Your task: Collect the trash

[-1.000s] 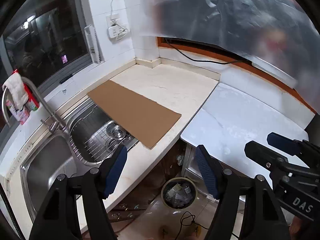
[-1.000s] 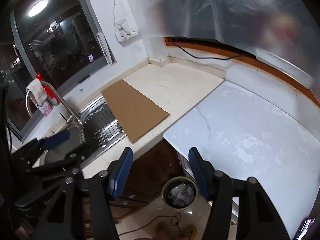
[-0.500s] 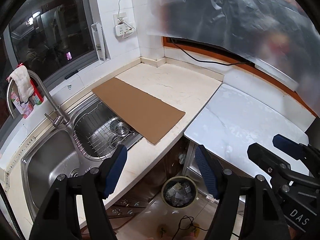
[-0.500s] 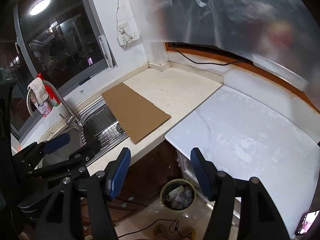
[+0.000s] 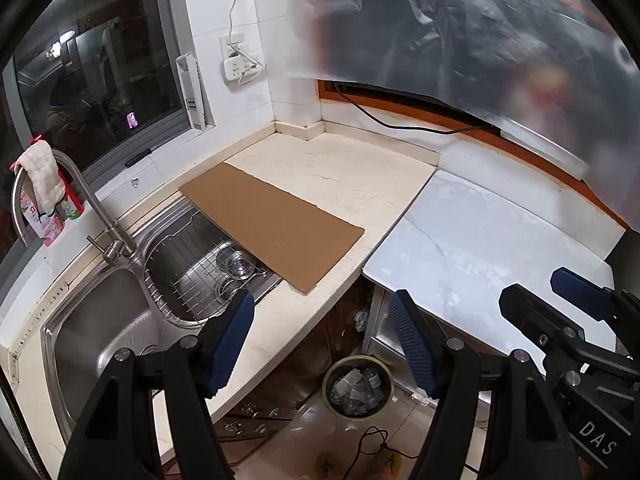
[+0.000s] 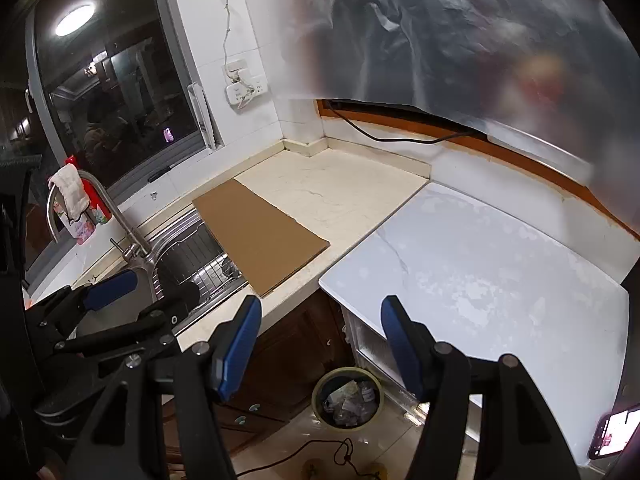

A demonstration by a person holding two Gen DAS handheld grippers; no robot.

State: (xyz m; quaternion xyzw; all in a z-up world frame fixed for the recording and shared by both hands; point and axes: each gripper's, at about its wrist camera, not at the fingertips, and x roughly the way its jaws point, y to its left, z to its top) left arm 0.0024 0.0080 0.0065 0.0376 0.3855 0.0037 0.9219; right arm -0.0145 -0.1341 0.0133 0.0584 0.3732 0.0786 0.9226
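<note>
Both tools had drawn back and risen, so more of the sink and floor showed. The left hand-held gripper [image 5: 322,338] and the right hand-held gripper [image 6: 320,346] hung spread and empty. Low on the floor stood the round trash bin [image 5: 357,386], full of crumpled scraps. A flat, matte cardboard sheet [image 5: 272,226] lay on the smooth pale bench [image 5: 352,176], probably the next piece to collect.

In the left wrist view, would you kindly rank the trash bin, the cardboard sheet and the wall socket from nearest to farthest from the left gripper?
1. Trash bin, on the floor just below the left gripper.
2. Cardboard sheet, on the counter ahead, overhanging the sink.
3. Wall socket, high on the tiled wall.
</note>
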